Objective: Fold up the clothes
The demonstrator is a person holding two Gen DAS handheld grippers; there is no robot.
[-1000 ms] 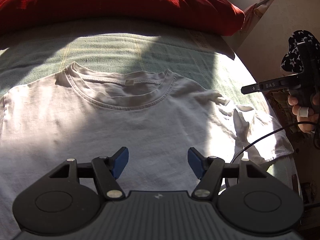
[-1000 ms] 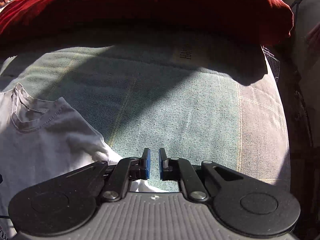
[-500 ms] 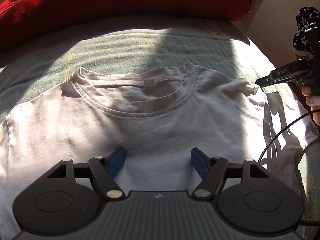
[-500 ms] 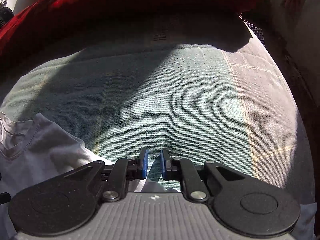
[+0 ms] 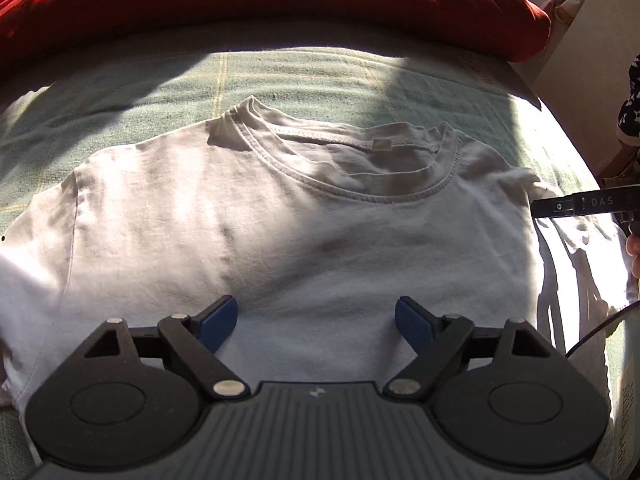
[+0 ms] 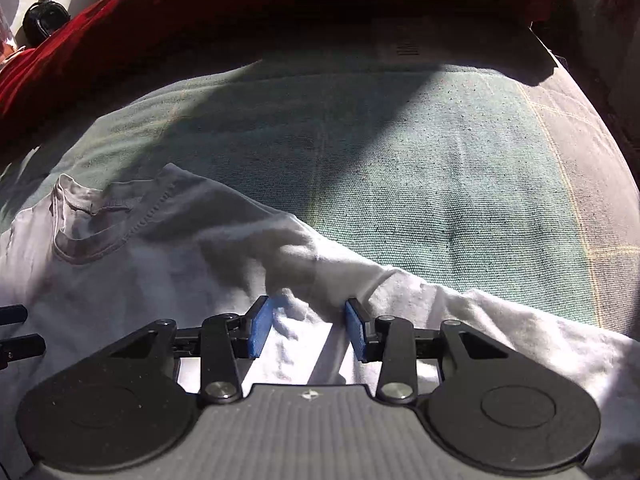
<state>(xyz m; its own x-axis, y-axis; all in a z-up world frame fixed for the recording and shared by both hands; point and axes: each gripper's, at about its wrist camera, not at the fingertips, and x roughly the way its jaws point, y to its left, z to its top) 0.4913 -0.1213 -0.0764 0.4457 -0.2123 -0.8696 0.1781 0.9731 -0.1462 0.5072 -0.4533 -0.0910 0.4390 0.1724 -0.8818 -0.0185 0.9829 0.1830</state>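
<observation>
- The white T-shirt (image 5: 304, 240) lies flat, front up, on the green bed cover (image 5: 304, 76), with its collar (image 5: 360, 160) toward the red pillow (image 5: 280, 0) at the head of the bed.
- Left sleeve (image 5: 36, 248): it lies spread at the left edge of the left wrist view, free of either tool.
- Left tool (image 5: 316, 322): it hovers over the chest area. Its jaws have just been opening and now stand wide apart, with only flat cloth beneath them and nothing gripped.
- Right tool (image 6: 307, 330): it sits low over the right shoulder seam, beside a raised wrinkle (image 6: 292, 264). Its jaws have just been opening and stand partly apart; the blue pads (image 6: 258, 332) straddle bunched fabric without pressing on it.
- Step in hand, as judged: take hold of the shirt to begin the first fold.
- Procedure: lower each tool until the pads bracket one clean layer edge, then close firmly.
- Grip both points at matching height along the shirt, so that the fold line runs straight.
- Caution: thin cotton slips and drags easily. Lift both points together and keep the cloth taut.
- Smooth the shoulder wrinkle first; otherwise it is likely to be pressed into the fold.
</observation>
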